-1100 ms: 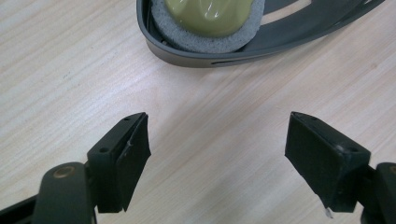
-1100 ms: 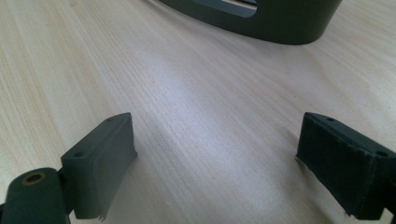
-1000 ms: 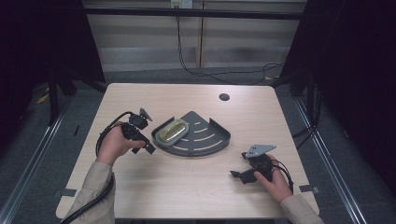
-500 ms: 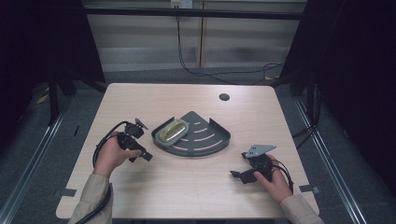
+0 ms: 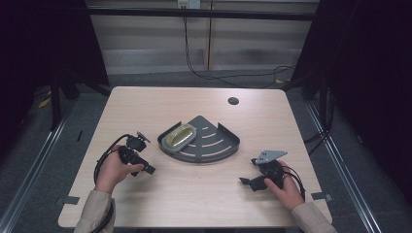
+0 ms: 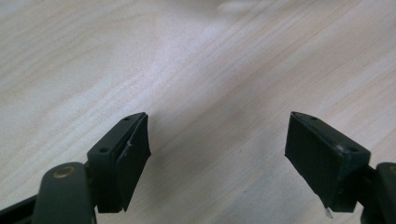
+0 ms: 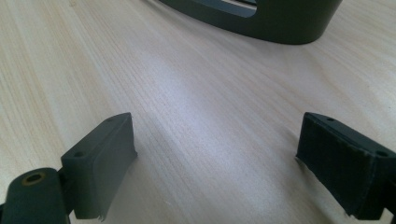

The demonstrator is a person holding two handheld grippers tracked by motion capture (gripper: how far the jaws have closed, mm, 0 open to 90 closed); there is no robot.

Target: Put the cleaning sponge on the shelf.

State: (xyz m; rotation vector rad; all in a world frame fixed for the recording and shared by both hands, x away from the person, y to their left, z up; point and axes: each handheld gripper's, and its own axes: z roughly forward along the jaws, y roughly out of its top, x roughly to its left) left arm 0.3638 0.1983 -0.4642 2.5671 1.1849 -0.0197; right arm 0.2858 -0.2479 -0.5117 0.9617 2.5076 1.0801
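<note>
A pale wood tabletop (image 5: 145, 104) with rounded corners stands on grey floor (image 5: 29, 160). Behind it, a light panelled wall (image 5: 145, 48) with black cables (image 5: 194, 63) hanging. Dark surroundings either side.

From the high view I get an evenly lit table (image 5: 145, 111); surroundings at far left and right of the frame fall to near black. Picture soft, slightly grainy. Small, soft shadows under the tray (image 5: 221, 150).

Left gripper view: pale glare patch at upper centre of the frame, wood grain washed out there. Near pads (image 6: 133, 154) blurred, black with little detail.

Right gripper view: broad sheen down the middle of the frame; the tray's wall (image 7: 280, 23) at top dark, soft-edged.
</note>
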